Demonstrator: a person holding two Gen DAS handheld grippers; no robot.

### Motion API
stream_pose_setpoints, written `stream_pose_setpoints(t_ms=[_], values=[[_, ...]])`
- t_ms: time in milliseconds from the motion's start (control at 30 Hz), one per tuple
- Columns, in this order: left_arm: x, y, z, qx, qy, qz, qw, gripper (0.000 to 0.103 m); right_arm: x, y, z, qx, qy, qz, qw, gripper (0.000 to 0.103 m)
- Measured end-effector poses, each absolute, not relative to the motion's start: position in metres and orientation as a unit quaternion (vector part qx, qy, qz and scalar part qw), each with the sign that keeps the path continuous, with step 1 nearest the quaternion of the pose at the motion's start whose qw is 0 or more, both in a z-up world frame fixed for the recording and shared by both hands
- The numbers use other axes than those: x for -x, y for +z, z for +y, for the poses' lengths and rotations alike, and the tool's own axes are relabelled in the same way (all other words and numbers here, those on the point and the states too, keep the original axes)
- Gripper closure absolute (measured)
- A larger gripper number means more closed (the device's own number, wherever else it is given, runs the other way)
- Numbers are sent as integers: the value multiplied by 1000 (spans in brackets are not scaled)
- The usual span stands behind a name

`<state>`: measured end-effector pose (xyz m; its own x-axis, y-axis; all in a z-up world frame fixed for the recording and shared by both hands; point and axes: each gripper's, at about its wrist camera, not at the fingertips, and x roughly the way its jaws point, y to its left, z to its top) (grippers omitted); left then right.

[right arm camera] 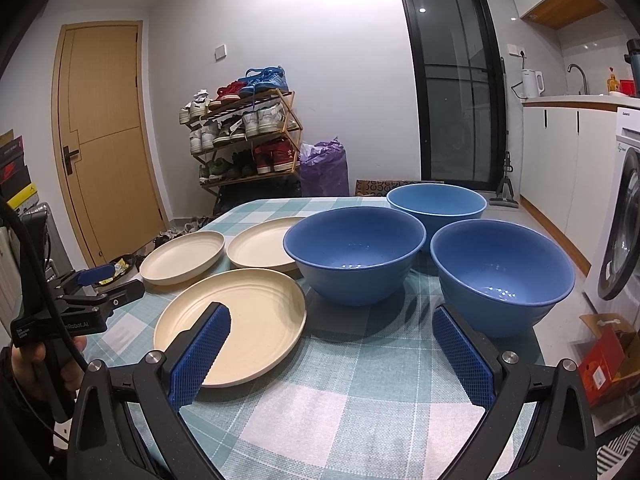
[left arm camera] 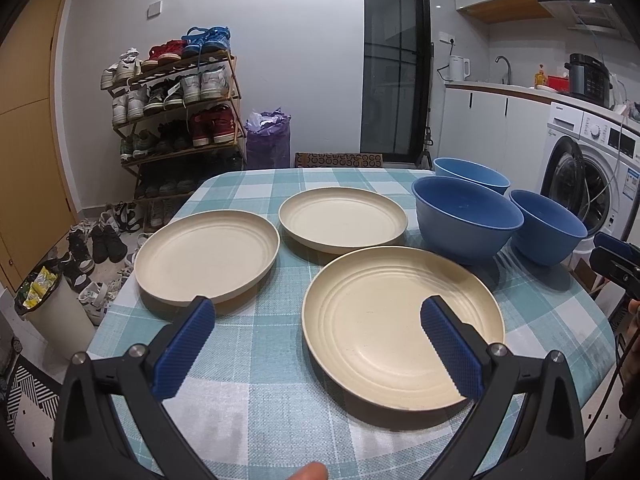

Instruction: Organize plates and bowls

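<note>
left gripper (left arm camera: 316, 320) gaping | far bowl (left arm camera: 472, 174) half-hidden (rim only)

My left tongs (left arm camera: 316, 320) cover the near edge of the nearest plate (left arm camera: 384, 320) with one pad, and their handles run off the bottom edge. In my right view the middle bowl (right arm camera: 354, 254) hides part of the far plate (right arm camera: 260, 248) and the base of the far bowl (right arm camera: 436, 202). The washing machine (right arm camera: 624, 232) is cut off at the right. The bench (right arm camera: 360, 400) runs under my right tongs (right arm camera: 332, 352). Counter items are too small to tell.
</note>
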<state>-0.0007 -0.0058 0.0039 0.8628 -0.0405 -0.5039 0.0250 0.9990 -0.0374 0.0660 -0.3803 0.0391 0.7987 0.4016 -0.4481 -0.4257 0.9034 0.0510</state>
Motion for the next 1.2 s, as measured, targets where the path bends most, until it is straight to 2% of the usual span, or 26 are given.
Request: stream_pose_setpoints(t_ms=[1200], values=[[-23,14,4,12,-18,261,965,0,-94,50,-377,24,223,241,944,0]])
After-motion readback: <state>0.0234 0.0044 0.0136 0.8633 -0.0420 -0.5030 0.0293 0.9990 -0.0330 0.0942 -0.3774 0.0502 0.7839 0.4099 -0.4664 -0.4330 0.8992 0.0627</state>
